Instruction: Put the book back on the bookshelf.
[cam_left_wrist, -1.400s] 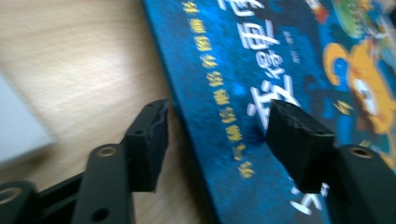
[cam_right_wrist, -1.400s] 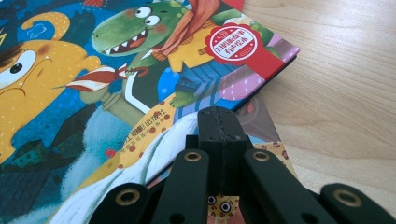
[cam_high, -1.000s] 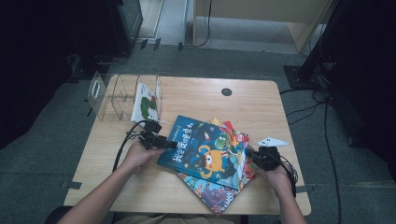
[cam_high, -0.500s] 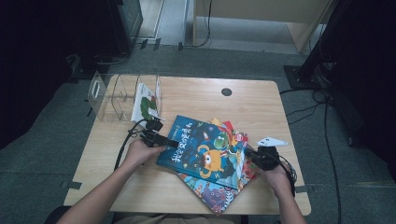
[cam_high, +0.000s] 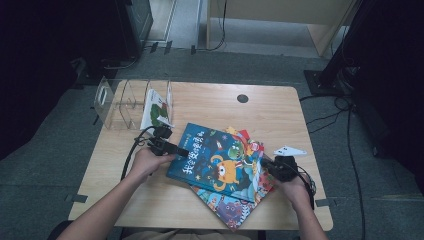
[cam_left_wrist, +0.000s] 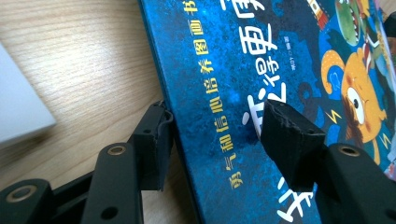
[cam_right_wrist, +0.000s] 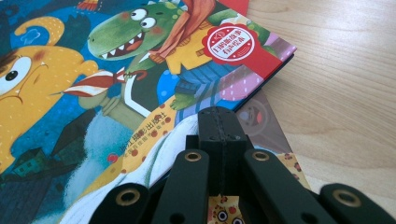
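Blue book (cam_high: 220, 162): top of stack, desk (cam_high: 280, 115) centre. Left gripper (cam_left_wrist: 219, 140): jaws apart, just been closing, straddling its spine edge. Right gripper (cam_right_wrist: 219, 135): jaws together, resting on the opposite corner. Advice: seat lower jaw fully under the cover before clamping.

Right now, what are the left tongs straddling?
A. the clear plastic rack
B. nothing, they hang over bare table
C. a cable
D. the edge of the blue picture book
D: in the left gripper view, the left tongs have one jaw on each side of the blue picture book's edge.
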